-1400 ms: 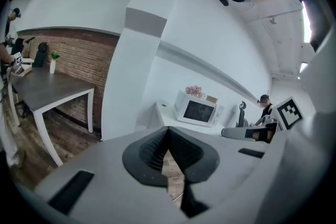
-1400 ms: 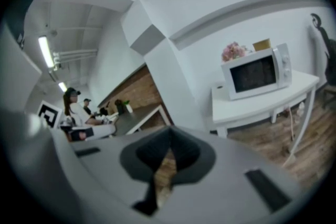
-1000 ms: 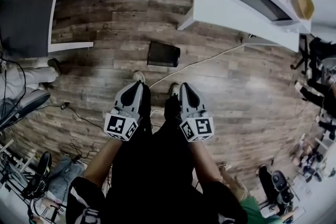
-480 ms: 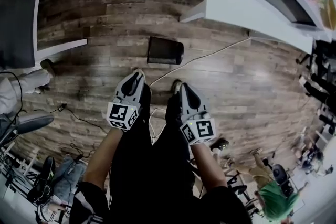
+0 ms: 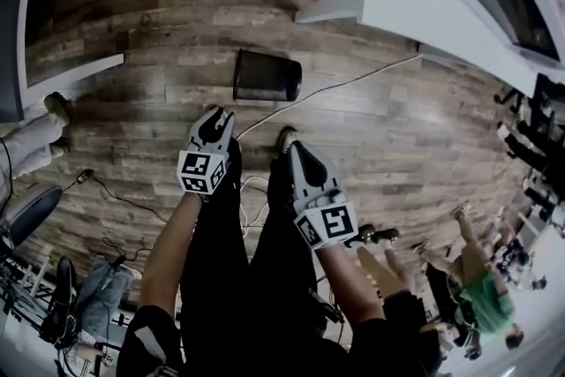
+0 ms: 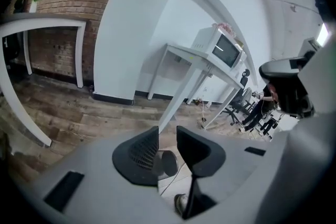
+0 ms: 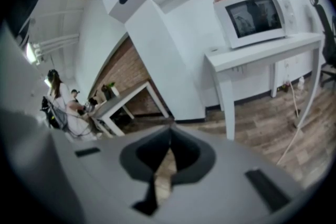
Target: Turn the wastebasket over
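Note:
The wastebasket [image 5: 267, 76] is black mesh and lies on its side on the wood floor, just ahead of my feet. My left gripper [image 5: 216, 121] hangs a short way in front of it, apart from it. Its jaws have just been opening and hold nothing. In the left gripper view the wastebasket [image 6: 166, 163] shows through the gap of the left gripper [image 6: 168, 131], its round end facing me. My right gripper [image 5: 294, 151] is further back, to the right, and shut on nothing. In the right gripper view the right gripper [image 7: 170, 128] has its tips touching.
A white table [image 5: 388, 4] with a microwave [image 5: 499, 0] stands at the right. A white cable [image 5: 353, 84] runs from it across the floor past the basket. My shoe [image 5: 284, 137] is close behind the basket. People stand at the far right [image 5: 481, 287], and someone's shoes [image 5: 55, 106] at the left.
Both grippers have sunk toward the floor, the left one more. The left jaws have gone from shut to parted. The basket now lies closer ahead of the left gripper.

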The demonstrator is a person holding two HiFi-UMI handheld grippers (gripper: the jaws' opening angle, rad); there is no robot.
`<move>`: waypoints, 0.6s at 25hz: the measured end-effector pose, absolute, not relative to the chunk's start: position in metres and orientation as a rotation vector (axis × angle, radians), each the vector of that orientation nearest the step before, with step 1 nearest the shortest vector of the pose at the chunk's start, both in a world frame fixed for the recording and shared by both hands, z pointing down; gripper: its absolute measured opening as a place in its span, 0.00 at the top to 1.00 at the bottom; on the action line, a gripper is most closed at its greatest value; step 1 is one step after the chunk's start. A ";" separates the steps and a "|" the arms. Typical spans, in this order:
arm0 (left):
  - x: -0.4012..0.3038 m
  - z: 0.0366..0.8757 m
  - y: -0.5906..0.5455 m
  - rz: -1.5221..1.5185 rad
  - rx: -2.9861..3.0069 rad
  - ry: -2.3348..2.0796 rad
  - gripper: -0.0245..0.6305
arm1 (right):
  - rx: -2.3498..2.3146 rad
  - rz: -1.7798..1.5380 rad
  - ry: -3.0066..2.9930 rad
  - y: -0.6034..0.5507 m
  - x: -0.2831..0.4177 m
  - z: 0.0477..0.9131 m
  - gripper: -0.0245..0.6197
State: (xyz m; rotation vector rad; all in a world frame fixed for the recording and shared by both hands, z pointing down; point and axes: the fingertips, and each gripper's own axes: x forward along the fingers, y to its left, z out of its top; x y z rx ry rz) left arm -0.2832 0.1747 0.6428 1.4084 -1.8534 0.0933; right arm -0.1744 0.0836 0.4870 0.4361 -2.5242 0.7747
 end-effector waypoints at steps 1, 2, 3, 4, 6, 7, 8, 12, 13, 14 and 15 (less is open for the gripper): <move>-0.282 0.656 0.176 0.103 1.392 -1.844 0.75 | 0.434 0.779 -2.521 0.084 -0.174 0.491 0.91; -0.281 0.668 0.179 0.112 1.373 -1.837 0.75 | 0.432 0.783 -2.517 0.085 -0.173 0.495 0.91; -0.280 0.679 0.181 0.118 1.354 -1.834 0.75 | 0.430 0.788 -2.513 0.086 -0.171 0.499 0.91; -0.278 0.690 0.182 0.121 1.339 -1.831 0.75 | 0.427 0.792 -2.511 0.087 -0.170 0.503 0.91; -0.274 0.711 0.183 0.127 1.326 -1.819 0.75 | 0.425 0.804 -2.511 0.087 -0.167 0.510 0.91; -0.272 0.722 0.182 0.137 1.327 -1.809 0.75 | 0.425 0.811 -2.512 0.088 -0.166 0.513 0.91; -0.269 0.733 0.183 0.152 1.330 -1.798 0.75 | 0.425 0.819 -2.511 0.088 -0.164 0.516 0.91; -0.261 0.775 0.188 0.186 1.292 -1.766 0.75 | 0.416 0.844 -2.493 0.090 -0.156 0.534 0.91; -0.260 0.786 0.190 0.180 1.271 -1.758 0.75 | 0.414 0.850 -2.488 0.091 -0.154 0.539 0.91; -0.259 0.797 0.192 0.174 1.250 -1.752 0.75 | 0.413 0.858 -2.483 0.092 -0.152 0.543 0.91; -0.259 0.808 0.195 0.168 1.230 -1.746 0.75 | 0.412 0.867 -2.477 0.092 -0.151 0.547 0.91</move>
